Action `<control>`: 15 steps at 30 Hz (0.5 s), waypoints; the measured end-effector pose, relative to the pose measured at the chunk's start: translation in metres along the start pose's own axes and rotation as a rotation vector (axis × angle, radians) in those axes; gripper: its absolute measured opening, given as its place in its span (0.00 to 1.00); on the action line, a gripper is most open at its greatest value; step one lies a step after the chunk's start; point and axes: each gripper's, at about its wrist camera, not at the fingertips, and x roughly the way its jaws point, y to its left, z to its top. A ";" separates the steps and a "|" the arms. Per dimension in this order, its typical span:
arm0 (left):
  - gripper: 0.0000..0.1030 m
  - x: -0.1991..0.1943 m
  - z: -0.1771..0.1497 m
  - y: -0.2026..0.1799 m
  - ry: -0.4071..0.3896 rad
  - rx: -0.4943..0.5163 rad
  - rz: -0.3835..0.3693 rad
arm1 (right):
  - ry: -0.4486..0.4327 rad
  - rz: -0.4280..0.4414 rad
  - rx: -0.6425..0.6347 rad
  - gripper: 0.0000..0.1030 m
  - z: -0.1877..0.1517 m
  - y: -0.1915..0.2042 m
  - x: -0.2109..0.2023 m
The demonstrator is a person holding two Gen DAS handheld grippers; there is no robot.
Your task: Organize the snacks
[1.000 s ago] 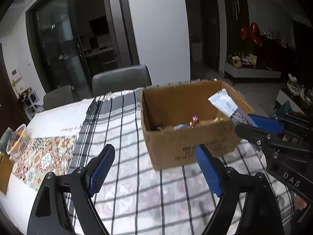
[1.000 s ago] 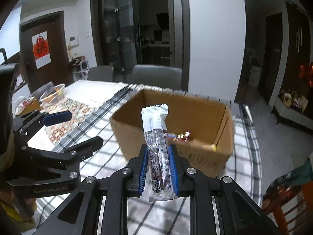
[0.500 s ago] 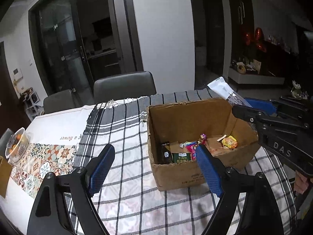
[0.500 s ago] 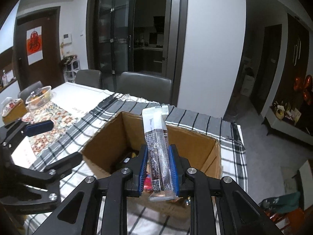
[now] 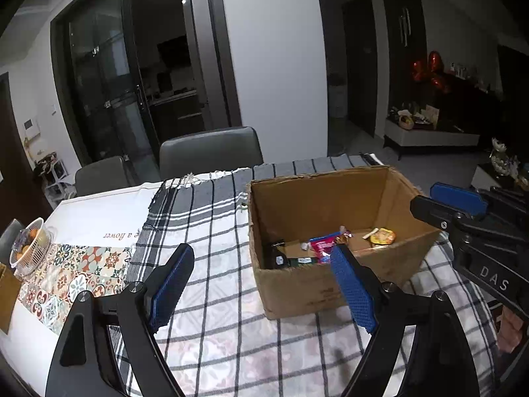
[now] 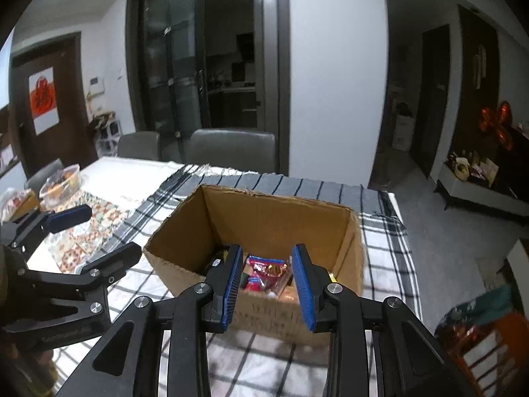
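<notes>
Released, snack bar gone from right tool (image 6: 266, 279) — lost among box (image 6: 185, 231) contents.

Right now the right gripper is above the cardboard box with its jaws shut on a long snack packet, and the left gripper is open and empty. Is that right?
Not quite. The right wrist view shows the right gripper above the cardboard box with open jaws, just opened, nothing between them. The left gripper is open and empty, as you said.
</notes>
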 end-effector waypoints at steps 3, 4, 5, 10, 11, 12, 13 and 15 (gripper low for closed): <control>0.84 -0.018 -0.005 -0.002 -0.022 0.003 -0.015 | -0.018 -0.012 0.036 0.31 -0.009 0.000 -0.018; 0.85 -0.024 -0.006 -0.004 -0.030 0.005 -0.020 | -0.021 -0.012 0.046 0.31 -0.013 0.000 -0.025; 0.85 -0.033 -0.009 -0.005 -0.039 0.010 -0.025 | -0.025 -0.012 0.053 0.31 -0.017 0.001 -0.033; 0.88 -0.065 -0.021 -0.009 -0.068 0.027 -0.032 | -0.030 -0.021 0.070 0.35 -0.035 0.007 -0.064; 0.88 -0.070 -0.023 -0.009 -0.072 0.024 -0.029 | -0.034 -0.024 0.077 0.43 -0.039 0.008 -0.072; 0.90 -0.077 -0.027 -0.008 -0.078 0.017 -0.028 | -0.040 -0.034 0.081 0.47 -0.043 0.008 -0.079; 0.91 -0.084 -0.030 -0.007 -0.082 0.012 -0.029 | -0.048 -0.043 0.084 0.48 -0.047 0.009 -0.085; 0.95 -0.098 -0.037 -0.006 -0.099 0.001 -0.038 | -0.052 -0.051 0.092 0.48 -0.053 0.011 -0.098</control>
